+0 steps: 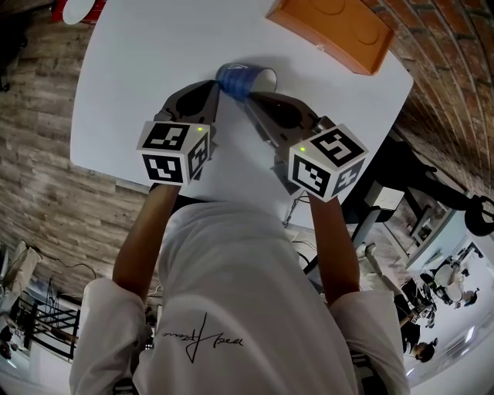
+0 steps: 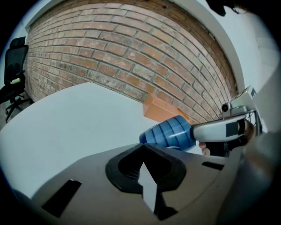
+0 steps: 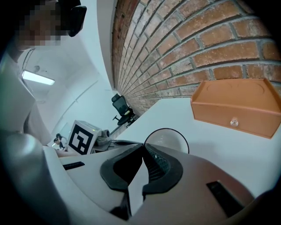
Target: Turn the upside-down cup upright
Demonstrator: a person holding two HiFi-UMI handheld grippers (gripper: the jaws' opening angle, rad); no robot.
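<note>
A blue ribbed cup (image 1: 239, 79) hangs on its side just above the white table (image 1: 147, 69), its open rim turned right. My right gripper (image 1: 248, 99) is shut on the cup's rim. In the right gripper view the round mouth of the cup (image 3: 169, 141) shows just past my right gripper (image 3: 142, 146). My left gripper (image 1: 214, 86) sits at the cup's closed end, shut with nothing in it. In the left gripper view the cup (image 2: 169, 134) lies right beyond my left gripper (image 2: 143, 148), and the right gripper's white jaw holds its far end.
An orange tray (image 1: 332, 27) stands at the table's far right by the brick wall (image 2: 109, 57). A red and white object (image 1: 77, 9) lies past the far left corner. The table edge runs close under both grippers. A black chair (image 2: 13, 74) stands off to the left.
</note>
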